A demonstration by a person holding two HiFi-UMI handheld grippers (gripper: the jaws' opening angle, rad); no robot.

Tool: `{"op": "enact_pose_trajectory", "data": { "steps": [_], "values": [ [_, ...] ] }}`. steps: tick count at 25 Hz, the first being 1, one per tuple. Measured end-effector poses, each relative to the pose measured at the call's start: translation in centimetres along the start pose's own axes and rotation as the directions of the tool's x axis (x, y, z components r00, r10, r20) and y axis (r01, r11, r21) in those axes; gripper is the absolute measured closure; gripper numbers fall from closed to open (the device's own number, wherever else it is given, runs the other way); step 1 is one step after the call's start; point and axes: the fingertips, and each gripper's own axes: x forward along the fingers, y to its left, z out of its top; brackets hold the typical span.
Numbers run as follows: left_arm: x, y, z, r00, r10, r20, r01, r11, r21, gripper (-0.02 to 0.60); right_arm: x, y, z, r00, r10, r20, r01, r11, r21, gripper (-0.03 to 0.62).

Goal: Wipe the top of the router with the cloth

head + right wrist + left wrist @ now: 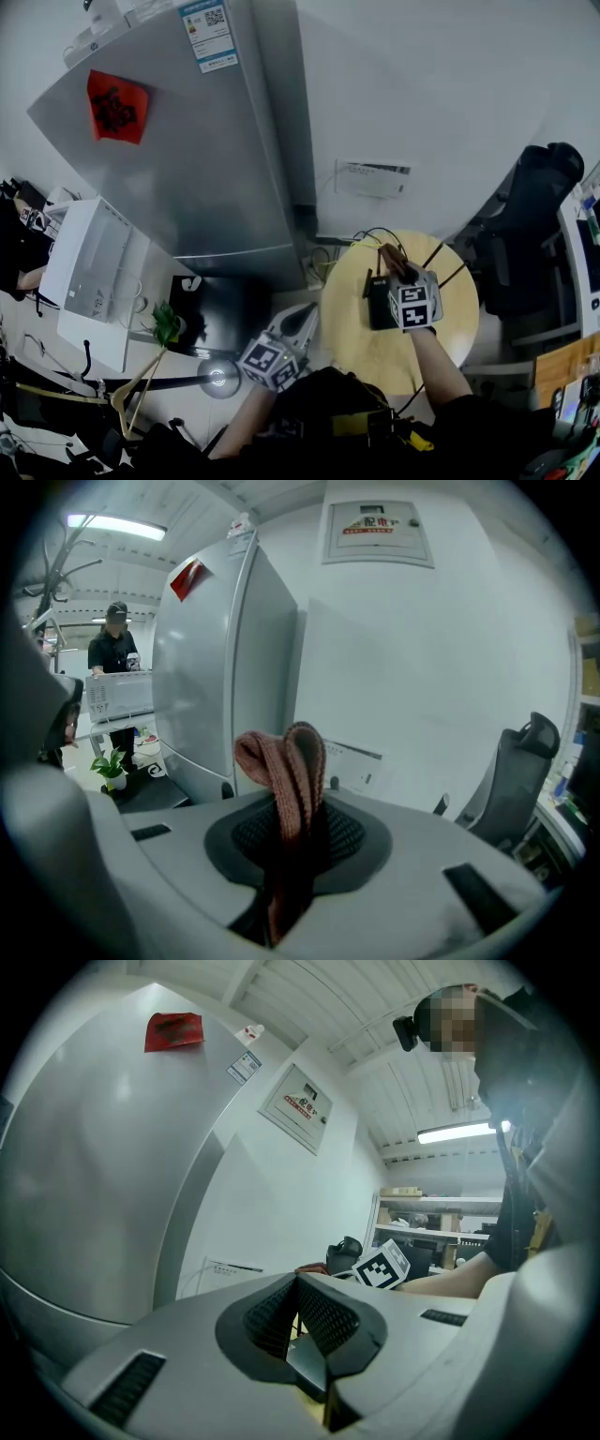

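A black router [378, 304] with thin antennas sits on a round yellow table [375, 352]. My right gripper [399, 273] hovers over the router's right side, shut on a pinkish-brown knitted cloth [286, 761] that sticks out past its jaws as a folded loop. In the head view the cloth [392, 256] shows just beyond the router's far end. My left gripper [303, 322] is off the table's left edge, pointing toward it, jaws shut with nothing between them [298, 1284]. The right gripper's marker cube [382, 1267] shows in the left gripper view.
A tall silver fridge [187, 141] stands left of the table against a white wall. A black office chair [534, 225] is at the right. Cables [375, 236] run off the table's far edge. A white appliance [89, 272] and a small plant [167, 326] are at the left.
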Motion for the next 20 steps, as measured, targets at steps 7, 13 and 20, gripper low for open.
{"op": "enact_pose_trajectory", "data": {
  "steps": [7, 13, 20],
  "values": [
    [0.4, 0.3, -0.3, 1.0, 0.021, -0.016, -0.021, 1.0, -0.013, 0.589, 2.3, -0.8, -6.6, 0.984, 0.0, -0.176, 0.007, 0.999, 0.04, 0.528],
    [0.2, 1.1, -0.8, 0.997, 0.06, -0.041, -0.061, 0.998, -0.018, 0.589, 5.2, -0.5, -11.7, 0.931, 0.067, -0.358, -0.022, 0.991, 0.128, 0.528],
    [-0.5, 2.5, -1.4, 0.991, 0.122, -0.061, -0.124, 0.992, -0.036, 0.589, 7.8, -0.1, -14.2, 0.867, 0.096, -0.488, -0.008, 0.984, 0.179, 0.528]
  ]
}}
